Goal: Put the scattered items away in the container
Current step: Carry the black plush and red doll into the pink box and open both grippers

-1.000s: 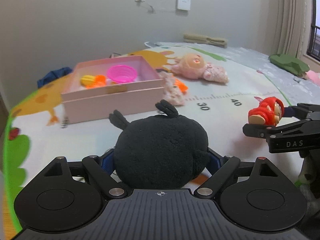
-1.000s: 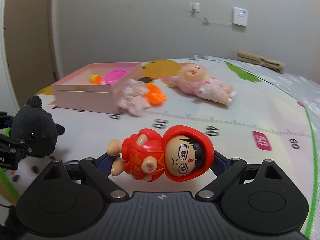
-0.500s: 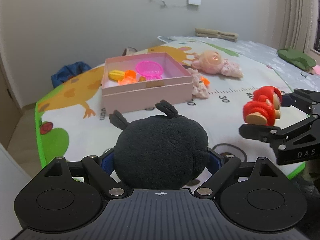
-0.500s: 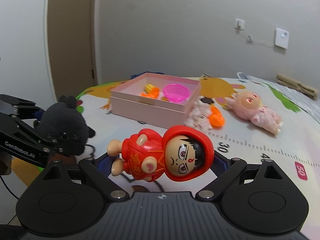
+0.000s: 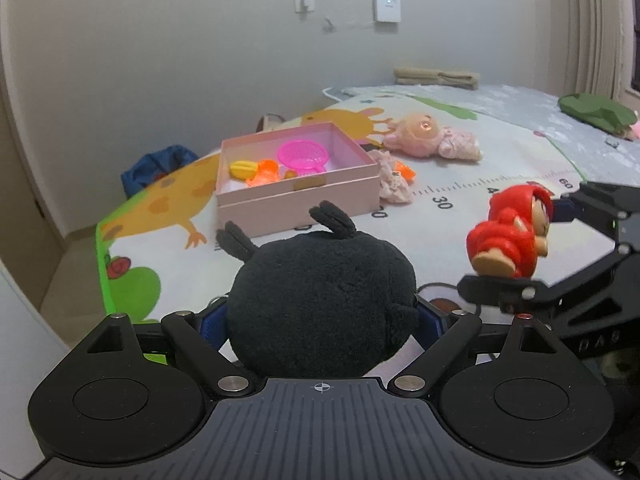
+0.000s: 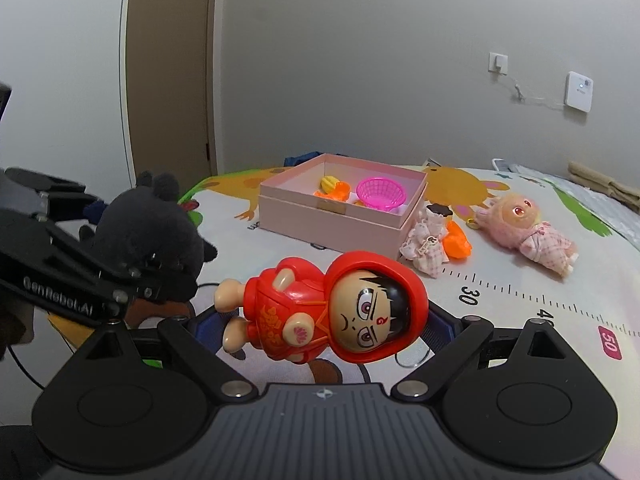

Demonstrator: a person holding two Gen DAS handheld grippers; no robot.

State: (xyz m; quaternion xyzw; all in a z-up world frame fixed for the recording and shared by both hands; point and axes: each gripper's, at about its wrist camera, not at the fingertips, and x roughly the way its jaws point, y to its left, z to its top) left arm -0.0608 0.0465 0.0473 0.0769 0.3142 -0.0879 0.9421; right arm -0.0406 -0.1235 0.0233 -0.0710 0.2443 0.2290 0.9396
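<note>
Left wrist view: your left claw grips a black plush toy, your right claw a red-hooded figurine. Pink box, frame centre, holds a pink basket; pink doll remains outside.

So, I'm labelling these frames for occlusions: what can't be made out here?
- Left wrist view: the black plush toy hides the left gripper fingertips and its own face.
- Both views: the pink cardboard box floor, behind its near wall.
- Right wrist view: the small frilly pink doll covers part of the orange plastic toy.
</note>
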